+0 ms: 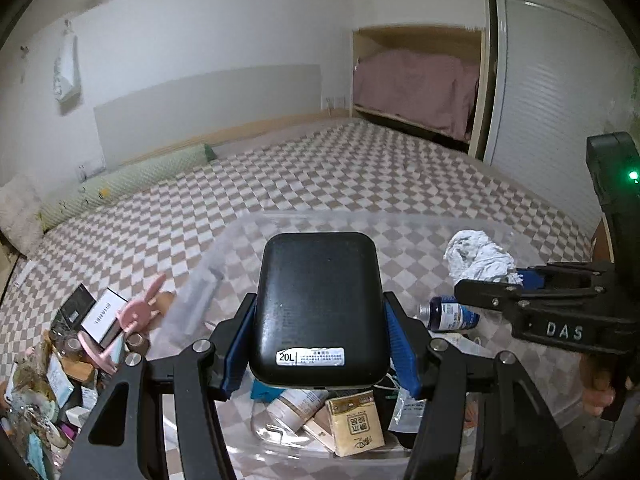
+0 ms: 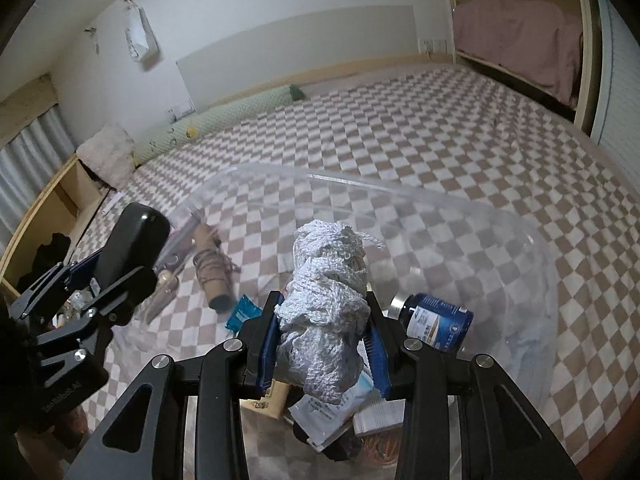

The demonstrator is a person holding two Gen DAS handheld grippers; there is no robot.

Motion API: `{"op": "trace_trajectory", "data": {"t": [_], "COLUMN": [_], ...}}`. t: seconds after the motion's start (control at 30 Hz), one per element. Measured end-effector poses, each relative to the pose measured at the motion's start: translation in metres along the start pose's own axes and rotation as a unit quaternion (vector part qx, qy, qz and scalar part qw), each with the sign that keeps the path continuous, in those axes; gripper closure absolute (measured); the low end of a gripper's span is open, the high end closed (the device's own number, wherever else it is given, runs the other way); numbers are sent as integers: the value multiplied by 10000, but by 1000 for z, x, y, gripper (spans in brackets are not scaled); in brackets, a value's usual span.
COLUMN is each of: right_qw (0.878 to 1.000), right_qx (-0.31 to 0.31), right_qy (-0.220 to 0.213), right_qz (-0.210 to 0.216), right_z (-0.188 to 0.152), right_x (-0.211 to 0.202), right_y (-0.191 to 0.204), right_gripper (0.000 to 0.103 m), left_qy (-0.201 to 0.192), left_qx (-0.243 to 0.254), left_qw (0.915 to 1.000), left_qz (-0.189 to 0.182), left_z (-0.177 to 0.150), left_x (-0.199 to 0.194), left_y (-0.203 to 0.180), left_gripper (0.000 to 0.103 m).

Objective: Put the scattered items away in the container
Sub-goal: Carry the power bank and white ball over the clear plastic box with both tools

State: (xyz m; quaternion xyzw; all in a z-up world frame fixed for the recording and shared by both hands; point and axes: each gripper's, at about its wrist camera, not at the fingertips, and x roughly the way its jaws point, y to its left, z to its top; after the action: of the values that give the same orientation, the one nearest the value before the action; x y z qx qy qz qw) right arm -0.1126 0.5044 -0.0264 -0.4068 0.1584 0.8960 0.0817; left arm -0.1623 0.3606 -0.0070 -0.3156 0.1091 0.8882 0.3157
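Observation:
My left gripper (image 1: 320, 344) is shut on a black rounded case (image 1: 320, 304) with a white label, held above the clear plastic container (image 1: 304, 216) on the checked bed. In the right wrist view the same left gripper (image 2: 116, 268) and black case (image 2: 136, 240) appear at the left. My right gripper (image 2: 322, 344) is shut on a bundle of white knitted cloth (image 2: 328, 300), over the container's (image 2: 400, 192) inside. From the left wrist view, the right gripper (image 1: 492, 292) and white cloth (image 1: 476, 256) are at the right. A blue bottle (image 2: 440, 320) and a yellow packet (image 1: 354, 420) lie in the container.
A heap of scattered items (image 1: 80, 340) lies left of the container, with a pink rabbit-shaped holder (image 1: 136, 312) and a white box (image 1: 104, 312). A brown roll (image 2: 212, 272) and a teal packet (image 2: 242, 312) lie near the container's left wall. A green bolster (image 1: 120, 184) lines the far wall.

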Motion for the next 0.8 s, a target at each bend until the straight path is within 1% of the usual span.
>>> {"op": "trace_trajectory", "data": {"t": [0.13,0.33,0.47,0.53,0.63,0.8], "right_qw": [9996,9993,9975,9969,9965,9935], "right_qx": [-42,70,210,241,273,448], "right_qy": [261,363,671,741,784,1037], "right_qz": [-84,-28,68,105,87,166], "right_z": [-6,-10,-18,-21,-22,-25], "right_x": [8,7,11,10,6,13], "right_y": [-1,-7,-11,-12,-15,-19], "right_gripper": [64,64,64,64,64,64], "left_qy": [231,395,538,604,654,706], "left_qx": [-82,-26,6,-38,-65,-54], "left_qw": [9997,9992,9985,9981,9978,9975], "left_qz": [-95,-97,-57,-64,-48,-69], "left_z": [-2,-8,-12,-15,-19,-21], "left_x": [15,30,39,43,46,48], "left_y": [-3,-13,-15,-14,-13,-17], "left_gripper": [43,43,43,43,43,43]}}
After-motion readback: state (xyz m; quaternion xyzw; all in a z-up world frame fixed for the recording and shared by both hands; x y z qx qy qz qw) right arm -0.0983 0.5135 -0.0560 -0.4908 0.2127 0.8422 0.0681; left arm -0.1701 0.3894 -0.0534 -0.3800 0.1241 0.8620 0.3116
